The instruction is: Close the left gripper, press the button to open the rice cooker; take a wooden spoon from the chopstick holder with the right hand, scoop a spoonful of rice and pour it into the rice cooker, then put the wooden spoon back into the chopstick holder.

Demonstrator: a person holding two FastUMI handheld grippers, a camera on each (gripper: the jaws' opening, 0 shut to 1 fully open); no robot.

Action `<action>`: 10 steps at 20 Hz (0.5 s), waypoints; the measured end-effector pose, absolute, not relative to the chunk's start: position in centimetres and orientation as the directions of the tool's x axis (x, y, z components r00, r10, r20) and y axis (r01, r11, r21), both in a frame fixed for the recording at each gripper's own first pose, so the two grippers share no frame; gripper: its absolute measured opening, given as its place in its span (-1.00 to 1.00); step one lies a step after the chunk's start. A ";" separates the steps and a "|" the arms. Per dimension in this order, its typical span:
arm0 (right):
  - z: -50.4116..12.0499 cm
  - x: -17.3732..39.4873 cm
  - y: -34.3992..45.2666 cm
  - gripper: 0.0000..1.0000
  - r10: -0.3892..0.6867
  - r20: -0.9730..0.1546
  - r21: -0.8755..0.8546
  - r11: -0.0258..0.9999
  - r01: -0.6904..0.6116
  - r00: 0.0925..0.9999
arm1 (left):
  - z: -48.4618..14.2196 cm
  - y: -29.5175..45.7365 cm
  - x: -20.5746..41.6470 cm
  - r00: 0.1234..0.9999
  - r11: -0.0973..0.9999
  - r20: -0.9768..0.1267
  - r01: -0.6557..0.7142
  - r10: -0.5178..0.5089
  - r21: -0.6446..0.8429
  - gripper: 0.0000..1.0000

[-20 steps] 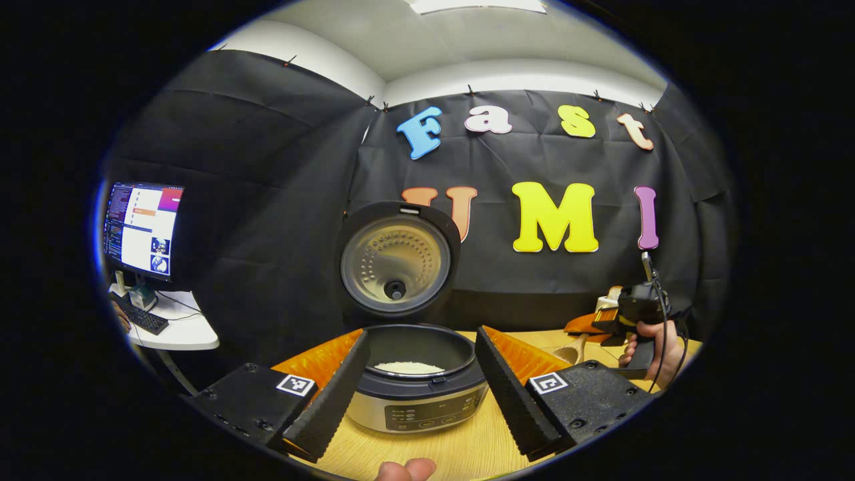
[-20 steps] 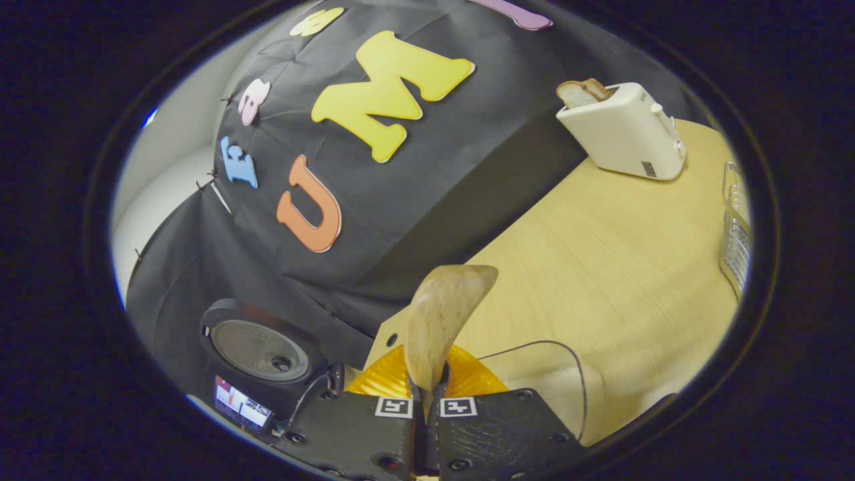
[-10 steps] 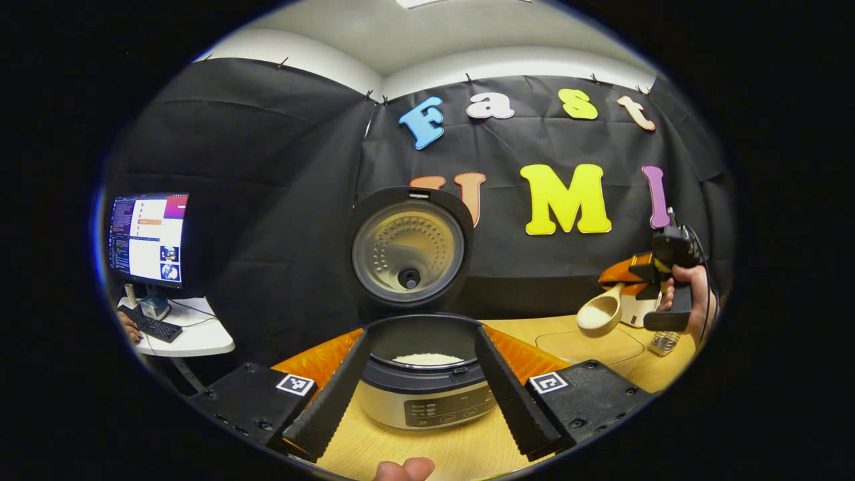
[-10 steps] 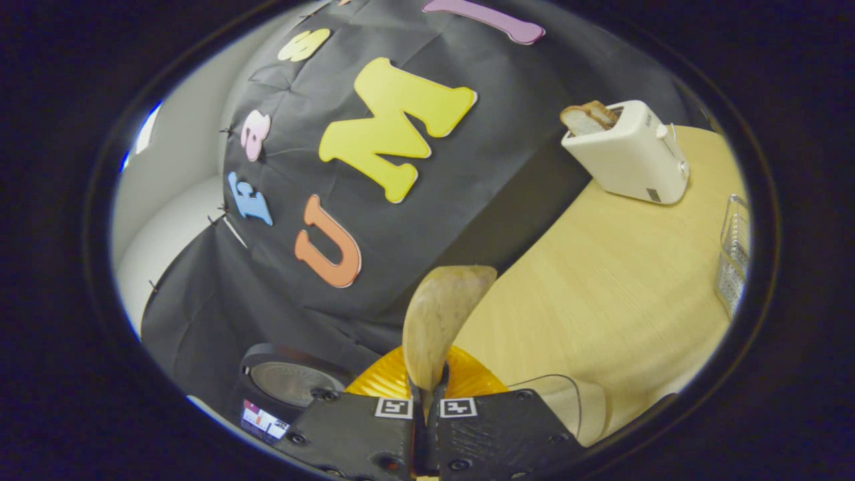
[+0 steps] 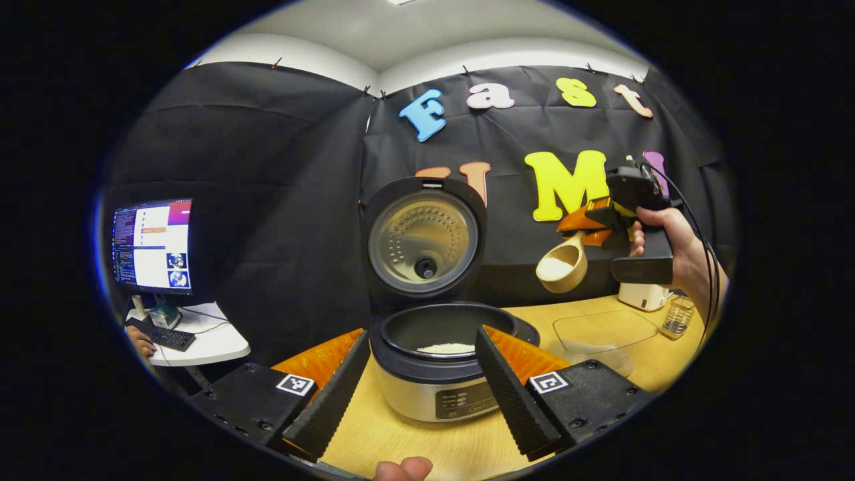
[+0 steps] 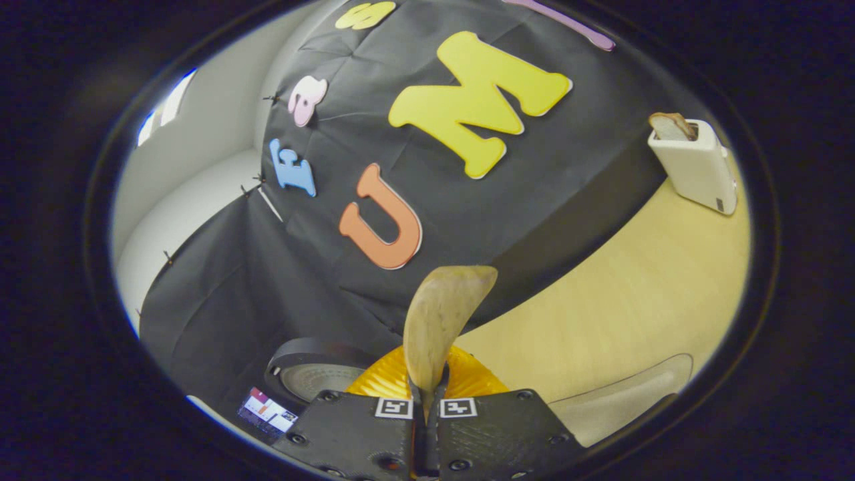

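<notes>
Now, nearest, the left tool point(image 5: 417, 381) gapes wide and empty before the open rice cooker point(image 5: 444, 364) on the counter point(image 5: 427, 444). Farther right, the right tool point(image 5: 594, 224), clamped on the wooden spoon point(image 5: 562, 266), has risen since a moment ago; its bowl seemingly holds rice, so pouring comes next.

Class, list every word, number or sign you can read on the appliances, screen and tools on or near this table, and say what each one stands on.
No text reads clearly.
rice cooker panel: markings too small to read.
toaster: dark label, too small to read.
monitor: text too small to read.
left gripper: square markers, coded pattern, no words.
</notes>
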State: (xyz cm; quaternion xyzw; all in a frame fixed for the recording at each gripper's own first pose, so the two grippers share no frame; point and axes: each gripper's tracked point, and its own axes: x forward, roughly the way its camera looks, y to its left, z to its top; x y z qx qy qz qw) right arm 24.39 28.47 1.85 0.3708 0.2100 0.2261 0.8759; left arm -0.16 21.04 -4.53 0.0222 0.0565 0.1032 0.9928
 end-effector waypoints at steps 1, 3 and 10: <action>2.1 24.4 30.2 -1.00 0.565 -0.200 0.730 0.631 -0.263 0.800 | -4.7 21.5 -0.3 0.970 0.976 -0.113 -0.210 0.214 0.050 1.00; 1.9 24.6 32.8 -1.00 0.577 -0.212 0.693 0.658 -0.294 0.789 | -4.8 22.2 -0.3 0.968 0.975 -0.115 -0.223 0.224 0.024 1.00; 1.4 24.3 38.3 -0.99 0.570 -0.228 0.497 0.765 -0.409 0.790 | -4.5 24.5 -1.4 0.954 0.960 -0.110 -0.279 0.278 0.003 1.00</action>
